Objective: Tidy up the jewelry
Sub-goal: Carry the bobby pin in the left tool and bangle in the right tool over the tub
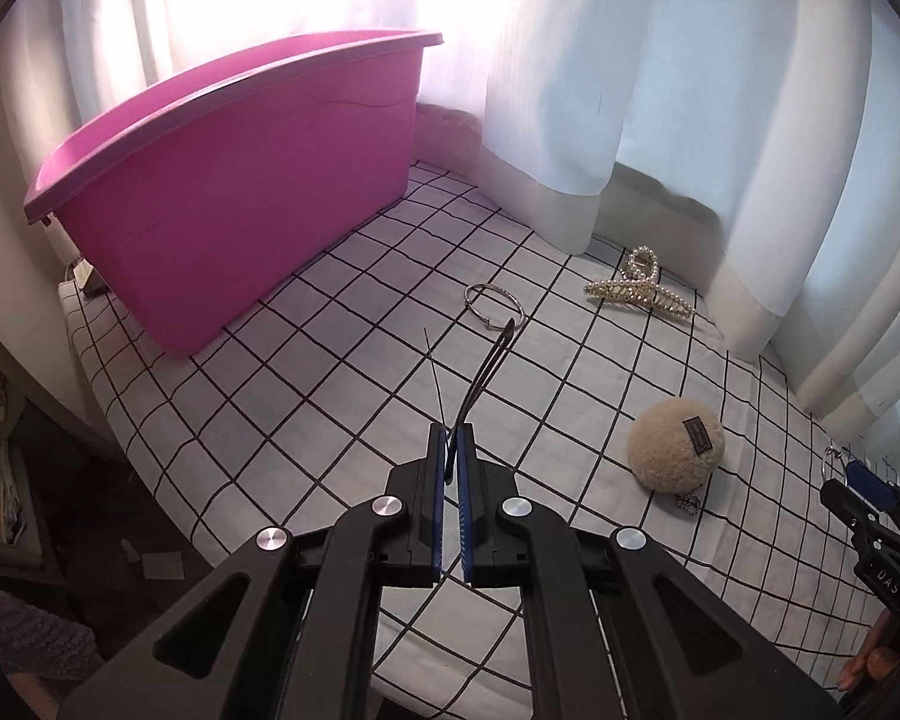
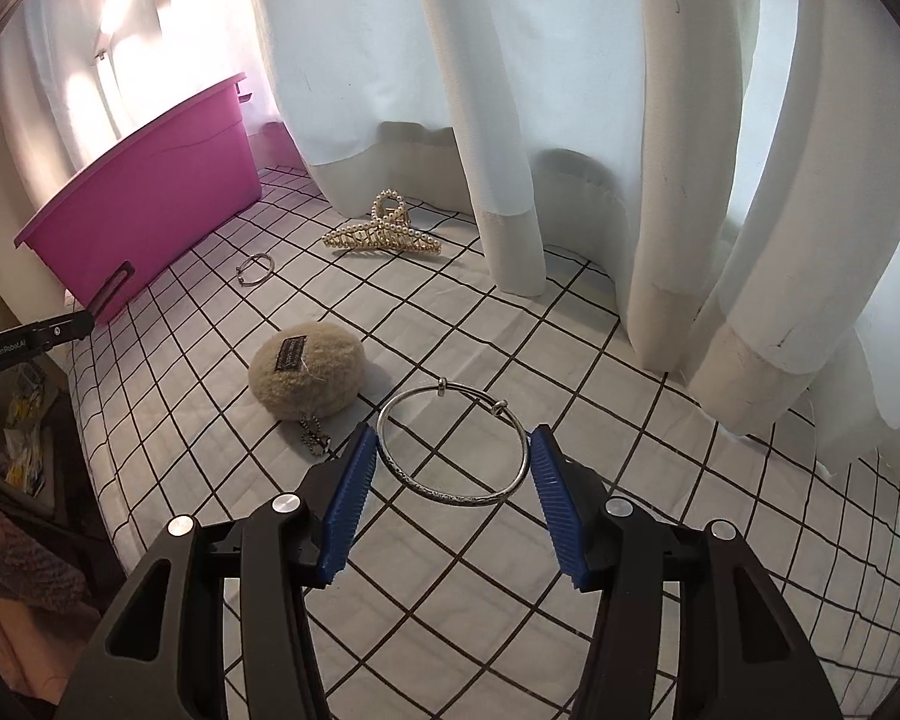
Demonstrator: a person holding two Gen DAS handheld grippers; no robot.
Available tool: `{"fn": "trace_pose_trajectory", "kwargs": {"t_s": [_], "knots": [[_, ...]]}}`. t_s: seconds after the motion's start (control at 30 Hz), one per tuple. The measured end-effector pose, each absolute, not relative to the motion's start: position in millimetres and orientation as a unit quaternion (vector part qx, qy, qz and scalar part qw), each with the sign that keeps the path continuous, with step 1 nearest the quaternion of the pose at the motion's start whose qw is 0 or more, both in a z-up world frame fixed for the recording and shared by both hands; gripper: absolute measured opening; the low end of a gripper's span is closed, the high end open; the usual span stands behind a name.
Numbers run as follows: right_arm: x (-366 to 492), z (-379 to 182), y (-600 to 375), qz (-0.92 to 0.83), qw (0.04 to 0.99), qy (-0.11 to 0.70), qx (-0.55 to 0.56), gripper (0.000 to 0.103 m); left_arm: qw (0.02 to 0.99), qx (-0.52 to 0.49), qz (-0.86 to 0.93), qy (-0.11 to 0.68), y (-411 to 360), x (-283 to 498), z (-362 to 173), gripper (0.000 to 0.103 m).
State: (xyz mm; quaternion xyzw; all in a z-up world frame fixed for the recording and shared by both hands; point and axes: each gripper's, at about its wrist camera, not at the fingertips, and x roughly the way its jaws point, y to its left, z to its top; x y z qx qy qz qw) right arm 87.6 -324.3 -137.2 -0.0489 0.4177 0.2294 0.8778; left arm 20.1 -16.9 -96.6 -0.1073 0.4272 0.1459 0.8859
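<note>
Two hand-held grippers hang above a white quilted bedspread (image 2: 510, 312) with a black grid pattern. The left gripper (image 1: 450, 438) has its blue pads pinched tight on a thin dark metal hair clip (image 1: 489, 360) that juts forward from the fingertips. The right gripper (image 2: 453, 468) grips a plain silver bangle (image 2: 453, 441) across its width, jaws half spread, pads touching both sides. On the bedspread, a smaller silver hoop (image 1: 492, 303) lies near a large magenta plastic bin (image 1: 240, 180) at far left. A gold pearl-studded claw clip (image 2: 384, 234) rests by the white curtain (image 2: 570, 120). A beige fluffy pom-pom keychain (image 2: 306, 369) sits nearer, mid-bed.
</note>
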Motion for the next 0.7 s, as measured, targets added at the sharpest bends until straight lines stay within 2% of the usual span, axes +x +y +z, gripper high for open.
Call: {"fn": "trace_pose_trajectory", "kwargs": {"t_s": [0.37,0.7], "knots": [[70.8,-69.7,-304.4,0.251,0.898,0.357,-0.051,0.052,0.901,-0.116,0.186,0.374,35.0,-10.3,-13.6,0.005],[76.2,-18.5,-219.6,0.269,0.908,0.313,-0.065,0.052,0.913,-0.123,0.184,0.341,112.7,-13.2,23.7,0.005]]}}
